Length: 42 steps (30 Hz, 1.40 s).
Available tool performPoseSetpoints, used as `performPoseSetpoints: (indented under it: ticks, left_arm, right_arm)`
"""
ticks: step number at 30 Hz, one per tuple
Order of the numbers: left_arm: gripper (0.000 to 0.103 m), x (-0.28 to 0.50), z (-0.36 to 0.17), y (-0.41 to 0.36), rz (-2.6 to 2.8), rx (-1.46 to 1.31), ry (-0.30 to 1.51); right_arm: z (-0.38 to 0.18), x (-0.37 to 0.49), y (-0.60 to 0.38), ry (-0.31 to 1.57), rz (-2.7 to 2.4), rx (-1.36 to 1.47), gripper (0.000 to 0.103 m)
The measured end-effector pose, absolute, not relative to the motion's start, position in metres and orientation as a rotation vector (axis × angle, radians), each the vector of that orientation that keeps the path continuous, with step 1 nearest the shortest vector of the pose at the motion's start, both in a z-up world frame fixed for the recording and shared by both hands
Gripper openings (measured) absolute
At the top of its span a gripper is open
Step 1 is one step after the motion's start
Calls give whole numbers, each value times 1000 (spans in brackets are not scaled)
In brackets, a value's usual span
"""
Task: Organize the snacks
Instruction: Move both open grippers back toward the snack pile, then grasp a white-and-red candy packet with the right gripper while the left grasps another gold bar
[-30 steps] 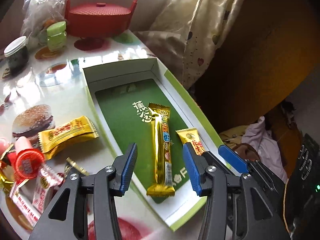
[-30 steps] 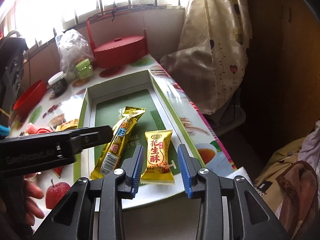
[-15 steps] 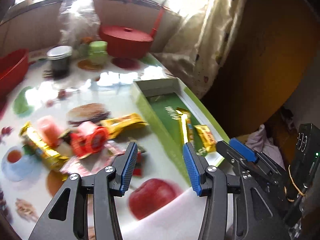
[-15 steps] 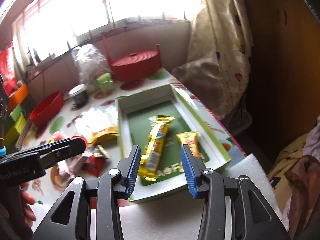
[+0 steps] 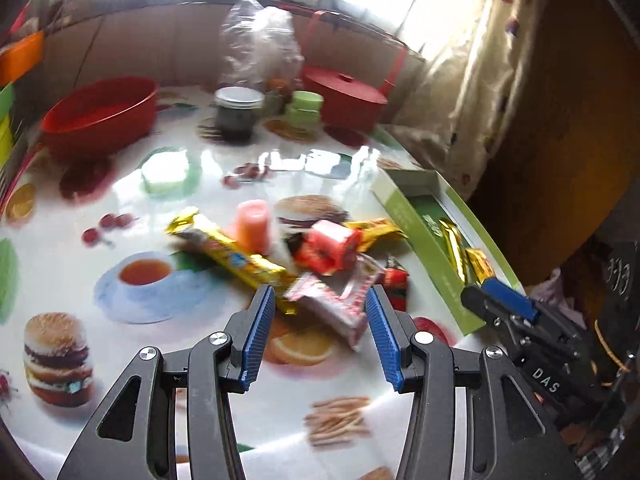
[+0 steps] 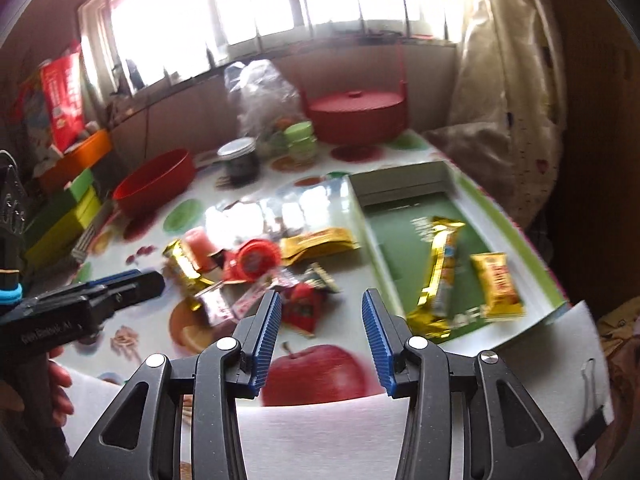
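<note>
The left gripper [image 5: 320,336] has its blue fingers [image 5: 258,336] spread wide, and nothing is between them. It hangs over a heap of snacks in the middle of the left wrist picture. Just past the fingers lies a pink and white packet [image 5: 340,304]. Behind it is a long gold bar [image 5: 230,252], a pink cup [image 5: 252,224] and a round red snack [image 5: 332,246], all close together on the worktop [image 5: 60,264], which has pictures of burgers and fruit on it. The right gripper [image 6: 322,340] is wide too, and it holds nothing. It hangs over a big red apple picture in the lower middle of the right wrist frame. A small red packet [image 6: 302,312] lies just past its left finger. The green box [image 6: 556,296] sits at the right side of that frame. Inside it a long gold bar in the box [image 6: 438,276] lies beside a short yellow packet [image 6: 498,284], and they are near but not touching. A flat yellow packet [image 6: 320,242] lies on the worktop just left of the box. At the back of the worktop stand a red bowl [image 6: 156,186], a dark jar [image 6: 240,162] and a red basket with a lid [image 6: 356,114]. The pictures are a bit blurry.
</note>
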<state>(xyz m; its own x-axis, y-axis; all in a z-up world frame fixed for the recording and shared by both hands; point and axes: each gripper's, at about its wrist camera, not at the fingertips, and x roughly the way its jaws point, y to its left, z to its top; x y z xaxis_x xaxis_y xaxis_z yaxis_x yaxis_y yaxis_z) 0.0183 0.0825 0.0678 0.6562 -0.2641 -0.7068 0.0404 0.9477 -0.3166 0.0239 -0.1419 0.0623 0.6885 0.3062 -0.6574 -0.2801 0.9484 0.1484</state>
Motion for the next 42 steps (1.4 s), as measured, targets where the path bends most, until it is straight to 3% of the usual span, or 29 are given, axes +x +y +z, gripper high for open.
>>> performPoseSetpoints:
  ticks: [12,34,42]
  left_arm:
    - [49,16,45,156,-57,-387,866]
    - [49,65,19,157,-52,-466,947]
    - [49,85,20,138,-40,-443,966]
  right_arm:
    - [43,43,-57,825,493,-97,44]
    - [11,54,-26,878,582,-205,43]
    - [4,52,-30,902,579,-185,29]
